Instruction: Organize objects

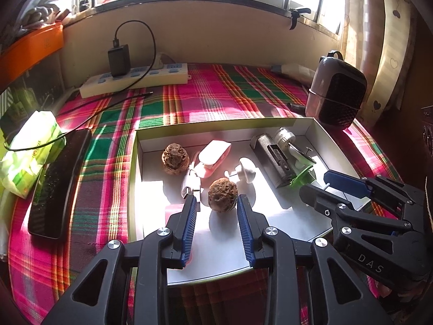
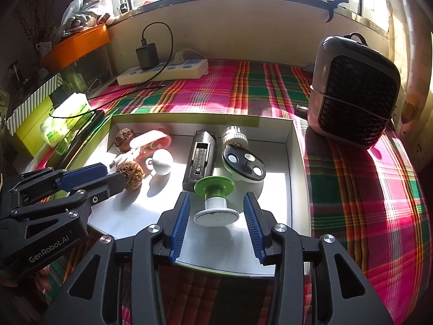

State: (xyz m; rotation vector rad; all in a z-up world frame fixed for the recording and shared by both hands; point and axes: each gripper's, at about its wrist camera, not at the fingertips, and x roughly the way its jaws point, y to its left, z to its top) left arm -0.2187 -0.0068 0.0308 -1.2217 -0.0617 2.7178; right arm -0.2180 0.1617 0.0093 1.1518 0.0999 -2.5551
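The left gripper (image 1: pixel 216 200) stood released – its blue pads flanked a walnut (image 1: pixel 222 194) without pressing. The right gripper (image 2: pixel 216 203) likewise gaped around a green-and-white spool (image 2: pixel 215 203) – untouched – inside the tray (image 2: pixel 296 162).

**Plaid Cloth, Pale Box, Blue Pads**

The tablecloth (image 1: pixel 216 94) is plaid in pink, green, red and yellow. The box (image 2: pixel 296 157) is white inside. Two walnuts (image 1: pixel 222 195) are rough brown. The spool (image 2: pixel 215 199) is white with a green flange. The left gripper (image 1: pixel 216 203) and right gripper (image 2: pixel 216 203) are black with blue pads. The heater (image 2: pixel 354 89) is dark-grilled, the power strip (image 1: pixel 135 81) cream.
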